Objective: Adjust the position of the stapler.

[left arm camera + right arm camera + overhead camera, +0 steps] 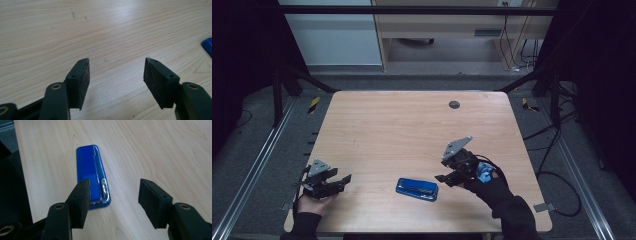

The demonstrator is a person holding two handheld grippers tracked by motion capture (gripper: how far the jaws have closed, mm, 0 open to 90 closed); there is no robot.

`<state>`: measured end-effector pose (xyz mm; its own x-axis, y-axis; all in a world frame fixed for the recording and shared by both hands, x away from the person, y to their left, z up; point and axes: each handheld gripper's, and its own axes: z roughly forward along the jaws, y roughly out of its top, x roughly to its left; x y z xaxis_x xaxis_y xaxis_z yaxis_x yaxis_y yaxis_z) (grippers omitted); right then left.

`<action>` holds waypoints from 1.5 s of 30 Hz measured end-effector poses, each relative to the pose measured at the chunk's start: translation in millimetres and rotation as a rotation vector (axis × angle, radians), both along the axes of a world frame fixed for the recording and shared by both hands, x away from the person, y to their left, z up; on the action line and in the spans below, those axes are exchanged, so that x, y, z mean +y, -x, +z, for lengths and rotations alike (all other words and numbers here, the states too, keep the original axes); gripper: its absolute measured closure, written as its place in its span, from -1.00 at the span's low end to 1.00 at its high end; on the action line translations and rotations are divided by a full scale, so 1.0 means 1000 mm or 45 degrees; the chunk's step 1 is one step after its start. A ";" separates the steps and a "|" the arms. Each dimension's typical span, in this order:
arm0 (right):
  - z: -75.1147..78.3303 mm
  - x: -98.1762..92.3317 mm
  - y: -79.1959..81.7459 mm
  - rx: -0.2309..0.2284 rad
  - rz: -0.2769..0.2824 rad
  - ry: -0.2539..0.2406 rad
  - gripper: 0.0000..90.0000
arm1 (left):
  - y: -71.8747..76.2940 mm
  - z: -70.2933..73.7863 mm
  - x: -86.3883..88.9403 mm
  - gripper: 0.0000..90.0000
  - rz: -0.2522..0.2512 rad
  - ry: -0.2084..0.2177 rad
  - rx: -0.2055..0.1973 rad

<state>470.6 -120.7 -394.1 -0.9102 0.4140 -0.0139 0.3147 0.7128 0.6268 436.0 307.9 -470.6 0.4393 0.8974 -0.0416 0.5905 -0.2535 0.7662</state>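
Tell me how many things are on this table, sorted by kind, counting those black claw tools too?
Blue flat case: 1
Black hand-held grippers: 2, the left gripper and the right gripper, both open and empty
Dark round disc at the table's far side: 1
Total: 4

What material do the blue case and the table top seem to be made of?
Blue case: probably hard plastic or lacquered metal, glossy; light glints along its rounded edge, and it has a shiny silver clasp.
Table top: wood or wood-look laminate, matt; pale grain lines run across it, with small scratches.
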 end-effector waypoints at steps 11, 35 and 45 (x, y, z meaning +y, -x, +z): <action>-0.005 0.047 -0.002 0.053 0.114 0.089 -0.04 | -0.001 -0.001 -0.002 -0.16 -0.014 -0.008 0.018; -0.049 0.080 -0.006 0.098 0.145 0.219 0.03 | -0.002 -0.005 -0.005 -0.16 -0.039 -0.036 0.042; -0.058 0.079 -0.015 0.148 0.177 0.232 0.29 | -0.003 -0.006 -0.005 -0.16 -0.043 -0.042 0.052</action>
<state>485.2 -42.2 -452.0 -0.9581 0.2847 0.0310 0.2678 0.8522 0.4496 438.9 302.6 -477.0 0.4676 0.8834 -0.0307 0.6121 -0.2985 0.7323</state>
